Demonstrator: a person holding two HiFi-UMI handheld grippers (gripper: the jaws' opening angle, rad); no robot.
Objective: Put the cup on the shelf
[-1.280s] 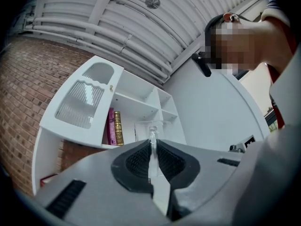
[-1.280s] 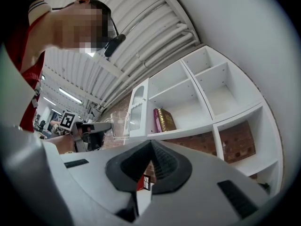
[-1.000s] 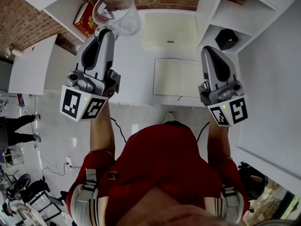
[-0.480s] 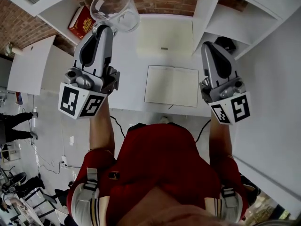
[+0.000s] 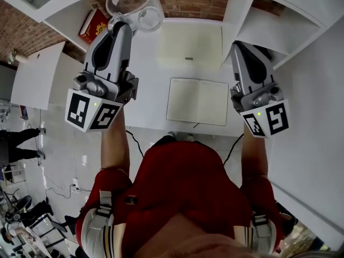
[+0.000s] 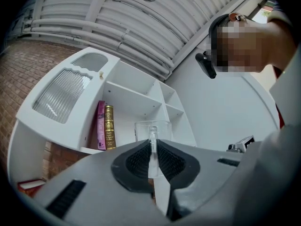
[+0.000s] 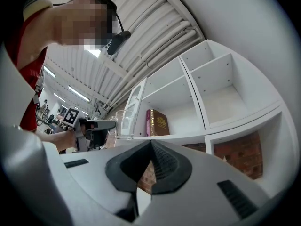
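Two grippers in head view: left gripper (image 5: 121,27) holds cup (image 5: 134,5) at 11 o'clock, beside shelf (image 5: 59,9). Left gripper view: fingers (image 6: 136,161) clamped on thin handle (image 6: 152,147) only; cup could swivel or clip shelf. Right gripper view: right gripper (image 7: 149,160) fingers together, empty.

— can we read any writing here?
— no, none that we can make out. the white cube with black square markers (image 5: 92,112) on the left gripper (image 5: 121,28) shows us only block patterns, and so does the matching white marker cube (image 5: 267,120) on the right gripper (image 5: 239,47).
— and the books?
— the red hardback book (image 5: 94,24) bears a gold emblem, too small for us to read. the brown book with a gold spine (image 6: 109,126) and the pink book (image 6: 100,125) beside it carry spine lettering, but we find it blurred.
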